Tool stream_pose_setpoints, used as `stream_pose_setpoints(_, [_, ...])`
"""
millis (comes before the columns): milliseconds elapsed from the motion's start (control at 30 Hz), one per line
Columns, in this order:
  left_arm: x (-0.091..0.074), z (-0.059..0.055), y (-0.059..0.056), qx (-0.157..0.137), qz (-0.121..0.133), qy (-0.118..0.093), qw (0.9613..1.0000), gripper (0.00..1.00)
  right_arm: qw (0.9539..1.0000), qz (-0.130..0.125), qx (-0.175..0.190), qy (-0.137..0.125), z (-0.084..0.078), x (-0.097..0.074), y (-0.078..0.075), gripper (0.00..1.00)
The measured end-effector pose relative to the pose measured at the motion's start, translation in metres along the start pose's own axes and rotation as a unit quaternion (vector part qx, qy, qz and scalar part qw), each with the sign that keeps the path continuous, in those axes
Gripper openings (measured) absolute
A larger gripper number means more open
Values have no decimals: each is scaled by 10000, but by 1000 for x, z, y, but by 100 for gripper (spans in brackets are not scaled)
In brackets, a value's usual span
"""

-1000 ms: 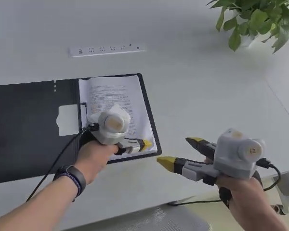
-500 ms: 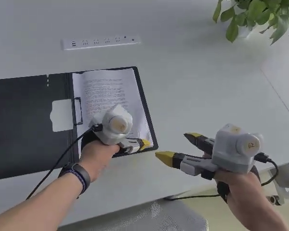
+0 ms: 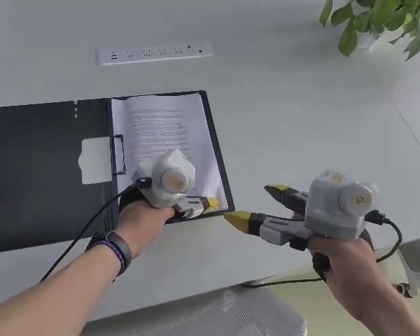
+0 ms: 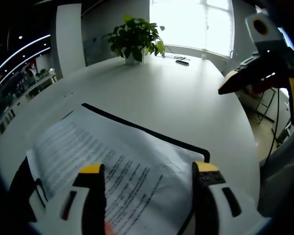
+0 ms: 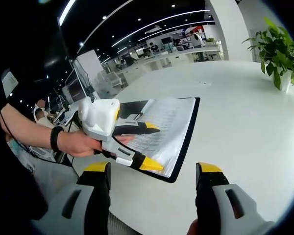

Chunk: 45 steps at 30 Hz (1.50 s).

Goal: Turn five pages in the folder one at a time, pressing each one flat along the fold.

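Note:
A black folder (image 3: 35,175) lies open on the white table, with a stack of printed pages (image 3: 164,133) on its right half. My left gripper (image 3: 204,203) hovers open at the pages' near right corner. In the left gripper view its jaws (image 4: 148,171) stand apart over the printed sheet (image 4: 112,166) with nothing between them. My right gripper (image 3: 253,203) is open just right of the folder's corner, off the paper. The right gripper view looks between its own open jaws (image 5: 152,169) at the left gripper (image 5: 154,147) and the pages (image 5: 171,122).
A white power strip (image 3: 154,53) lies behind the folder. A potted plant (image 3: 378,21) stands at the far right. The table's near edge runs just below my hands, above a mesh chair back (image 3: 217,318). Cables trail from both grippers.
The head camera has shifted a little. My left gripper has crept slightly toward the page's near edge. The right gripper keeps its place beside the folder corner, still open.

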<state>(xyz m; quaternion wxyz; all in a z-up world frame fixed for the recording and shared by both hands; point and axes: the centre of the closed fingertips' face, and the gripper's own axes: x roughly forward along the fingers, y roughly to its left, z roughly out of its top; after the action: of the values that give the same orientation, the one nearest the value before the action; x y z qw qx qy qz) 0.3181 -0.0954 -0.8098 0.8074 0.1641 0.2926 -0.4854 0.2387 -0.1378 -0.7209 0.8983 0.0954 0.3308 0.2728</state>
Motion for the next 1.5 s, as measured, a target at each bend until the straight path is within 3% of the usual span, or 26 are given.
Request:
stream_pose_setpoints(367, [-1, 0, 4, -41, 37, -70, 10000, 65, 9998, 174, -104, 40, 8, 18, 1, 69])
stream_pose_setpoints(633, [-3, 1, -1, -70, 63, -129, 9999, 55, 9998, 200, -89, 32, 8, 19, 0, 69])
stream_pose_setpoints(967, [-5, 0, 0, -96, 100, -199, 9997, 43, 9998, 209, -2, 8, 6, 19, -3, 68])
stream_pose_setpoints(1500, [-7, -1, 4, -194, 140, -244, 9994, 37, 9977, 668, 11, 131, 11, 58, -1, 62])
